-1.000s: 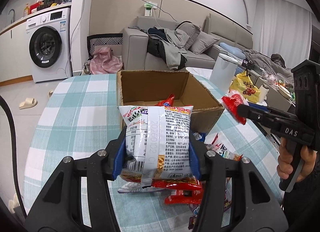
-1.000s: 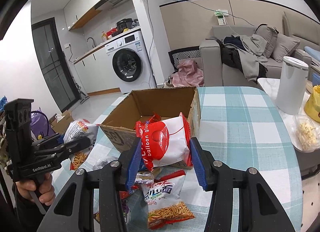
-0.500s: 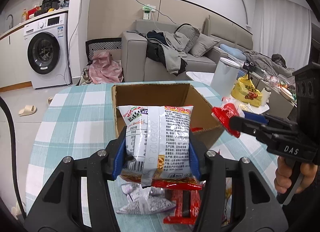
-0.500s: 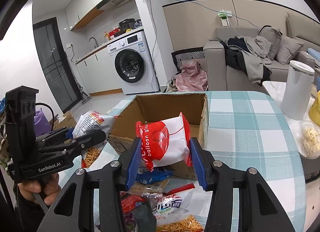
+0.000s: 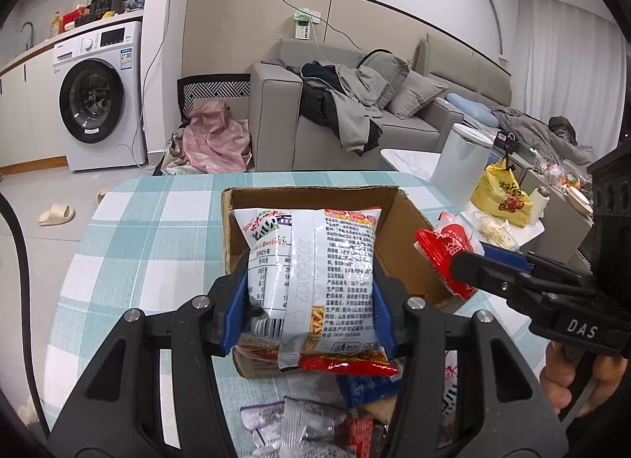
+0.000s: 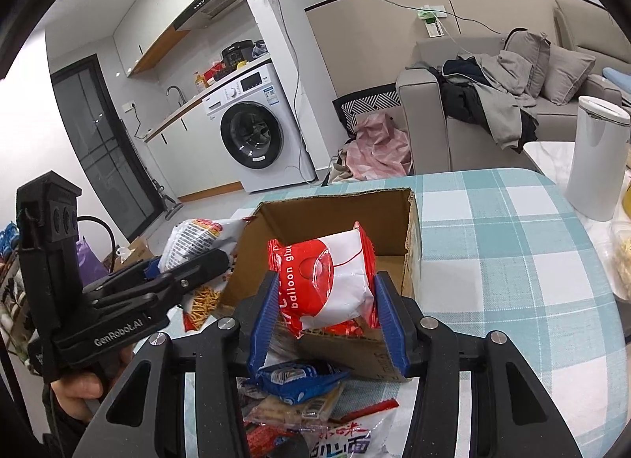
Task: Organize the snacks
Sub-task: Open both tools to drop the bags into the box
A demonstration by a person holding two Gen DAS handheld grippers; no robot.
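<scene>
Change: both grippers have carried their packets forward and up over the last second; the box mouth now sits right behind each packet, and the loose pile has dropped to the bottom of both views.
Left gripper: jaws closed about a packet's width, blue pads pinching the white noodle-snack bag by its sides, bag upright, printed back toward the camera.
Right gripper: jaws likewise drawn in on the red-and-white balloon packet, held upright and slightly tilted.
Where the packets are: each hangs in front of the near wall of the cardboard box, at about rim height; I cannot tell whether either has yet crossed the rim.
Box: open-topped, on the checked tablecloth; the floor that shows looks mostly bare.
Still to sort: a heap of loose snack packets lies on the cloth just before the box.
Meaning for the task: the carry looks nearly over; I judge the next step to be easing both packets past the rim and letting go.
Risk: two grippers share one opening and could crowd each other.
</scene>
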